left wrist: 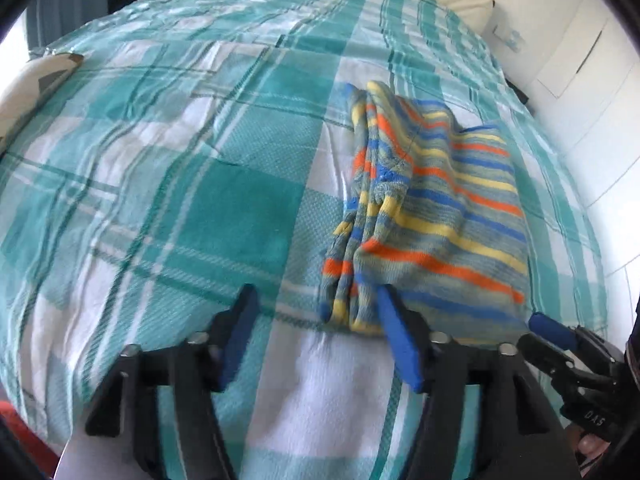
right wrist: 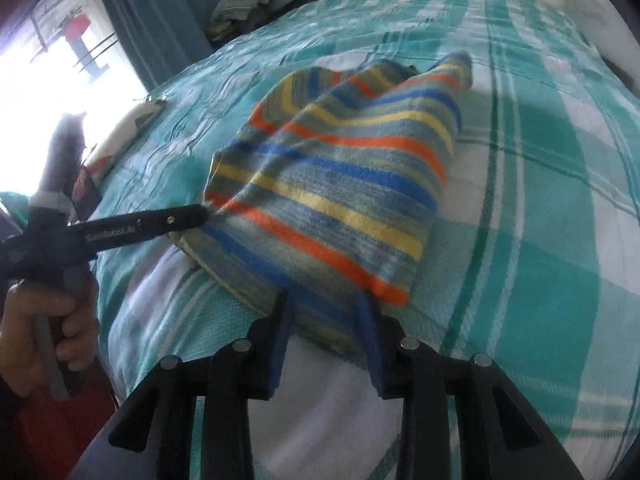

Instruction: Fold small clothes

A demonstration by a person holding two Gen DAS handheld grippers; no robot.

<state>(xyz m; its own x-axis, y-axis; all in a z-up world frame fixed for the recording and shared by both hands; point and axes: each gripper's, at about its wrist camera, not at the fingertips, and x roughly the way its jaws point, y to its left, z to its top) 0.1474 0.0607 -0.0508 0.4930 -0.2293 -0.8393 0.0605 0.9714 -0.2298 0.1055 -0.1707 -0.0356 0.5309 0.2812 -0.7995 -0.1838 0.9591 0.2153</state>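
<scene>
A teal-and-white plaid bed (left wrist: pixel 168 184) bears a folded striped garment (left wrist: pixel 432 216) near its front edge. The left gripper (left wrist: pixel 316 308) is spread, one finger touching the garment's near hem. The right gripper (right wrist: pixel 326 300) is parted, its fingers flanking that hem's corner.

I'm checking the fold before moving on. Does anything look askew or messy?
Yes: the striped knit garment on the teal plaid bedspread isn't flat. Its left side is bunched into ridges, and the far end tapers unevenly.
</scene>
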